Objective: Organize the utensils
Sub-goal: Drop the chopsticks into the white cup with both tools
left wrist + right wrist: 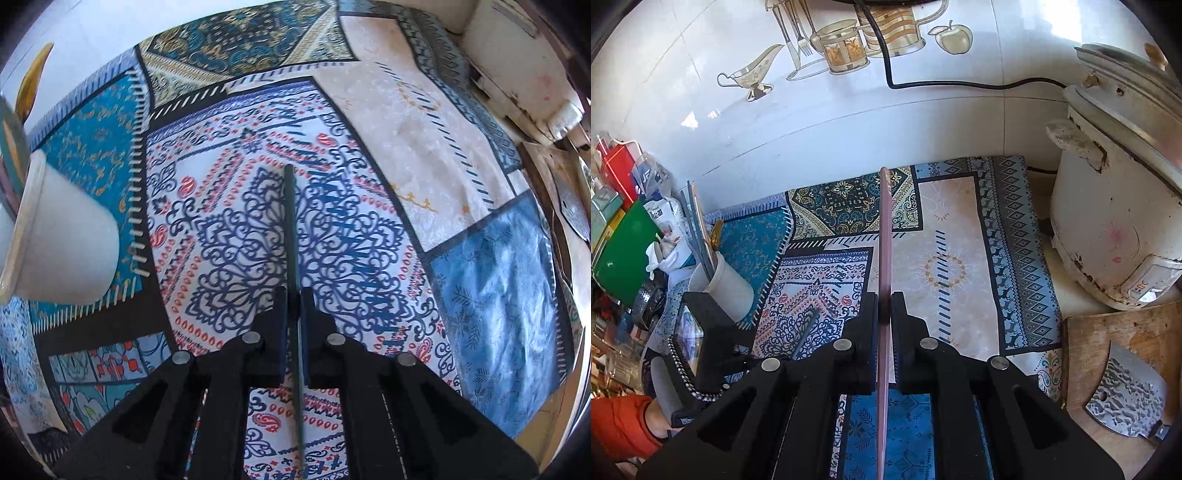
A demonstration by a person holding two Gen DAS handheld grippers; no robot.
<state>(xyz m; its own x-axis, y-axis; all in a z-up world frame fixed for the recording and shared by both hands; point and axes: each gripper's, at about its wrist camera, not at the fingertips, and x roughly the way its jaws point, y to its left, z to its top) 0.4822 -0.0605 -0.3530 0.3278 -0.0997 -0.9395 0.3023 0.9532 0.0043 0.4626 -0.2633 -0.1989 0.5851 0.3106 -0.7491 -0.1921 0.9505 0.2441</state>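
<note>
Nearest the lens in the left wrist view, the left gripper (294, 295) is seen closed on a thin dark chopstick (290, 221), which is pinched between the jaws and runs straight ahead of them over a patterned cloth (388, 155). To the left of this gripper a white cup (70, 236) stands on the cloth; it is judged to be the holder where utensils are gathered. In the right wrist view, the right gripper (884, 295) is likewise clamped on a thin pink chopstick (885, 229), held edge-on and pointed forward toward the tiled wall (849, 122). The same white cup is found to the left of the right gripper, already stocked with a few upright utensils (700, 225). Each stick is gripped low on its length, probably so that the free end can be steered into the cup. Far right of the right gripper, a rice cooker (1115, 206) and a cleaver (1126, 402) on a wooden board (1082, 354) are left untouched.
</note>
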